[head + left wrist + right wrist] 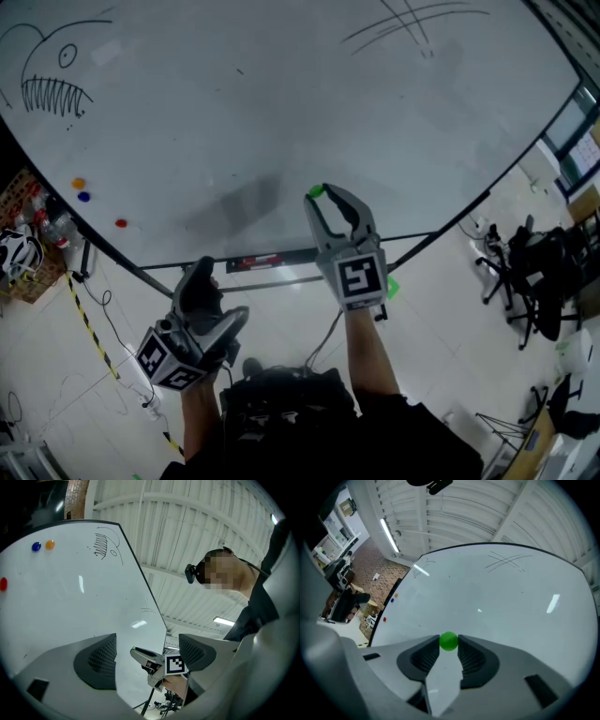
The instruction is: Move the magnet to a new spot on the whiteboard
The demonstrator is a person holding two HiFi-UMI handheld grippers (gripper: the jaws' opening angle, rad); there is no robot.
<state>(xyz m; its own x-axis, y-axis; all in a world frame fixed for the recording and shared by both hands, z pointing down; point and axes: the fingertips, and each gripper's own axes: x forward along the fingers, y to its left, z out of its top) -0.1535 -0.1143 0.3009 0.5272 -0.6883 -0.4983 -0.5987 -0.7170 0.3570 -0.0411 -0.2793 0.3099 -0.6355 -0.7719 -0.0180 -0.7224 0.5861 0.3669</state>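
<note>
A green round magnet (449, 641) sits pinched between the tips of my right gripper (449, 644), which is shut on it. In the head view the magnet (316, 191) is at the lower middle of the whiteboard (281, 112); whether it touches the surface I cannot tell. My left gripper (202, 281) hangs lower, below the board's bottom edge. In its own view my left gripper (146, 656) is open with nothing between the jaws, and the right gripper (140, 653) shows beyond them against the whiteboard (70, 602).
Orange (79, 183), blue (83, 197) and red (121, 223) magnets cling near the board's left edge. A toothed fish drawing (52, 89) and crossed lines (412, 23) mark the board. Office chairs (534, 272) stand at the right, a cluttered box (28, 244) at the left.
</note>
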